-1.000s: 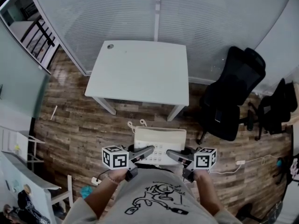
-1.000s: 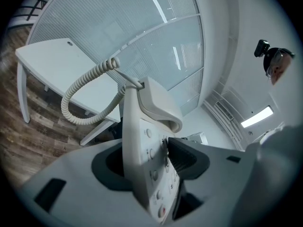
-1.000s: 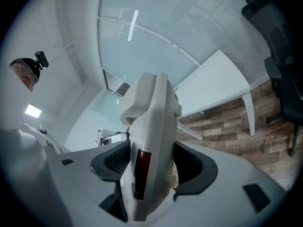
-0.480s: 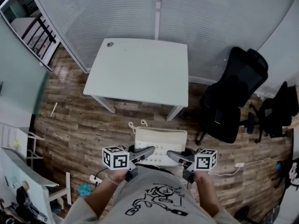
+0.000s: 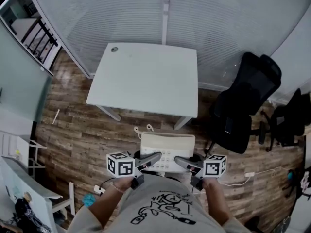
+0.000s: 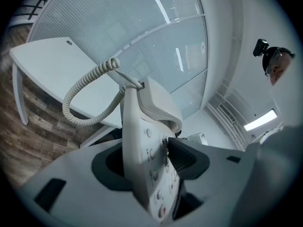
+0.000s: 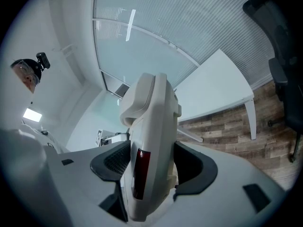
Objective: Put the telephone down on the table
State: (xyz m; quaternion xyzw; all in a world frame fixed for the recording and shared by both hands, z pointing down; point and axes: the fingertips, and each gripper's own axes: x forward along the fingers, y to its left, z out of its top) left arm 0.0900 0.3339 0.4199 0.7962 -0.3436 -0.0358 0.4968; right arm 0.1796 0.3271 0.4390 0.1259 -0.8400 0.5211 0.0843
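Note:
A white desk telephone [image 5: 166, 148] hangs in the air in front of the person, over the wooden floor. My left gripper [image 5: 151, 159] is shut on its left side and my right gripper [image 5: 181, 162] is shut on its right side. In the left gripper view the jaws clamp the keypad edge of the telephone [image 6: 147, 150], and its coiled cord [image 6: 83, 91] loops to the left. The right gripper view has the jaws pressing both faces of the telephone [image 7: 151, 141]. The white table [image 5: 146, 76] stands ahead, a little way beyond the phone.
A black office chair [image 5: 243, 106] stands right of the table, with a second dark chair [image 5: 291, 120] further right. Frosted glass walls rise behind the table. A power strip and cables [image 5: 99, 188] lie on the floor at lower left, a white cable [image 5: 243, 176] at lower right.
The table and chairs have slid slightly lower and nearer in the head view as the person moved forward. Both grippers keep the same hold on the telephone.

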